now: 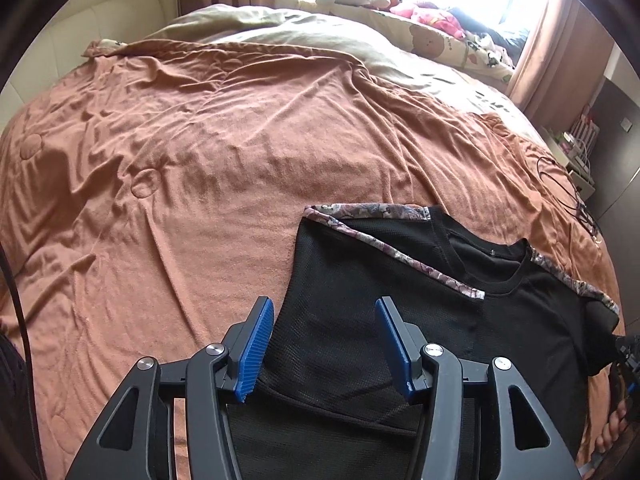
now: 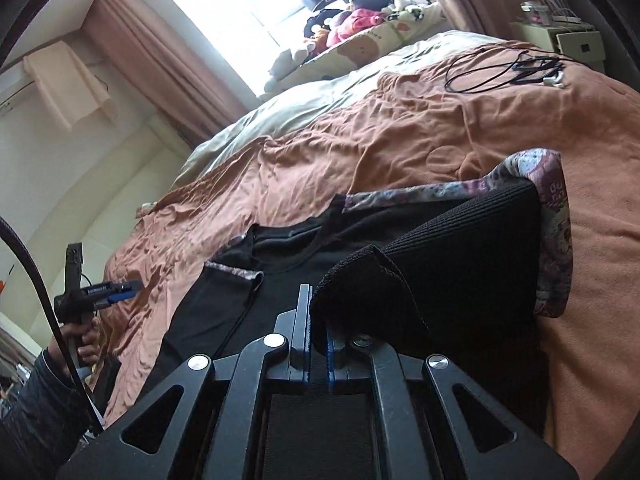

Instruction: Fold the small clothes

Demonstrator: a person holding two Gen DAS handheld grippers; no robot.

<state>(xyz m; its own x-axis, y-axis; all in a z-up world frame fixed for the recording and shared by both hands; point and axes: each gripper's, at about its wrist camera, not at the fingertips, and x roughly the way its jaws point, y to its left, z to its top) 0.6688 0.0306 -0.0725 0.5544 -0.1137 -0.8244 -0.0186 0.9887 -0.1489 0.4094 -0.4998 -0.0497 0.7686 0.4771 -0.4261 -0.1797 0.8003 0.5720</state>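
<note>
Left wrist view looks down over a black shirt (image 1: pixel 360 280) with flowered trim, lying on the orange blanket (image 1: pixel 180 160) that covers the bed. One side of the shirt is folded over across its front, so a flowered sleeve edge runs slantwise toward the neckline. Above it, the left hand-held gripper (image 1: pixel 324 348) stands with its jaws well apart, blue pads (image 1: pixel 256 348) facing each other, and no cloth is pinched between them; the shirt lies beneath. At the far right edge of this view the other gripper and a few fingers show dimly.

Right wrist view is tilted, so the bed slopes. Here the right hand-held gripper (image 2: pixel 318 344) has its jaws closed tight on a bunched fold of the shirt's black cloth, which rises from the pads and drapes to the right, with a flowered sleeve edge curling just beyond it. At the left edge a hand (image 2: pixel 86 344) in a dark sleeve holds the left hand-held gripper above the blanket. A black cable (image 2: pixel 500 72) lies coiled on the blanket's far side, well apart from the shirt. Stuffed toys (image 2: pixel 352 20) sit by the bright window.
</note>
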